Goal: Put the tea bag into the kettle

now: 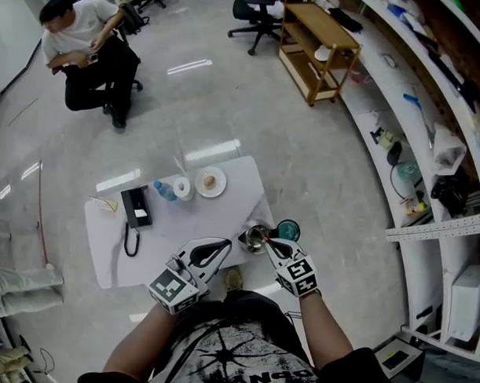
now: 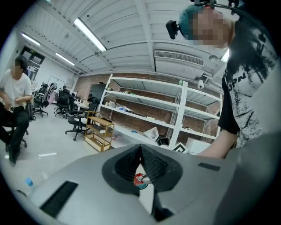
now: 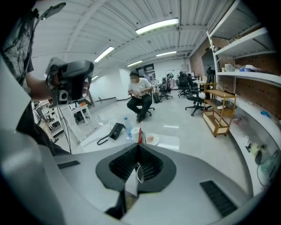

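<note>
Kettle (image 1: 256, 238) shows overhead — right gripper (image 3: 139, 144) pinches tea bag (image 3: 139, 133).

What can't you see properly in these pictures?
Inside of the kettle: head view, the right gripper covers part of it, and it is tiny.
Tea bag: right gripper view, only a red sliver pokes past the shut jaws.
Thing on the plate: head view, too small to name.

i see the red tea bag (image 3: 139, 133) pinched upright in my right gripper's (image 3: 138, 142) jaws, beside the steel kettle (image 1: 255, 238) on the table's (image 1: 184, 224) near-right corner.
</note>
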Available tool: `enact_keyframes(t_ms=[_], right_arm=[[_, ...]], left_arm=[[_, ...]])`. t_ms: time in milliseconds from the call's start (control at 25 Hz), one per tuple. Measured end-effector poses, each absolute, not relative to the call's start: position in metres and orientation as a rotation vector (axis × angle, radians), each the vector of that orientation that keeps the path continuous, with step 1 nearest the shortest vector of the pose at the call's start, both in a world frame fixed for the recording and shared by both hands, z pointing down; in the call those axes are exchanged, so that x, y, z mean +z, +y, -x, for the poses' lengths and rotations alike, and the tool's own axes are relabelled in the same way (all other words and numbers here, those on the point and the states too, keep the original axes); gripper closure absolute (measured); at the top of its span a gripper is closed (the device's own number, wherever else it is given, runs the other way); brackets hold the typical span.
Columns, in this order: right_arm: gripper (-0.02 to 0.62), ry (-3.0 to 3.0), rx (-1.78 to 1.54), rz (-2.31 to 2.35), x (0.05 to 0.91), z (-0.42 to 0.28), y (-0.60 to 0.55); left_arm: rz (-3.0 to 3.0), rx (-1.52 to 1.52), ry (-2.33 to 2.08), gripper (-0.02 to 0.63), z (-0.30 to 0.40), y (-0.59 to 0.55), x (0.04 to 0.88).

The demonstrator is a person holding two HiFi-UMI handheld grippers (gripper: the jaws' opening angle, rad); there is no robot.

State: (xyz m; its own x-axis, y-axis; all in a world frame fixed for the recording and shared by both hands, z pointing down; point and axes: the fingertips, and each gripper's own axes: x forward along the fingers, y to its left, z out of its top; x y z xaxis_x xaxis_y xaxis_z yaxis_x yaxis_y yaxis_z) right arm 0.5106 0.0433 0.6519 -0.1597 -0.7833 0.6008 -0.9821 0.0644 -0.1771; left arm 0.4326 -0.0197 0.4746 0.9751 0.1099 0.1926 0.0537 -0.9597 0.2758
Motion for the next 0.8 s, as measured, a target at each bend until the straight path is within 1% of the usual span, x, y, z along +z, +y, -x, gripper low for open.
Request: enact_keyframes(t_ms=[280,520,800], right_arm=[[0.584,-1.840,0.963,-1.632,0.715,-0.511,0.023],[0.584,-1.740,1.031,-1.470,0.767,-0.500,0.022],[0.584,-1.632,1.115,-1.399,0.796,-0.500,0.033]], left_arm=[[-2.858,0.312,0.123,0.599,-0.436,-0.034,0.488],[-2.823,0.314,0.109,0.599,-0.441,-0.043,0.494],[-2.799,0.341,0.056,0.598,-0.439,-0.048,0.491]])
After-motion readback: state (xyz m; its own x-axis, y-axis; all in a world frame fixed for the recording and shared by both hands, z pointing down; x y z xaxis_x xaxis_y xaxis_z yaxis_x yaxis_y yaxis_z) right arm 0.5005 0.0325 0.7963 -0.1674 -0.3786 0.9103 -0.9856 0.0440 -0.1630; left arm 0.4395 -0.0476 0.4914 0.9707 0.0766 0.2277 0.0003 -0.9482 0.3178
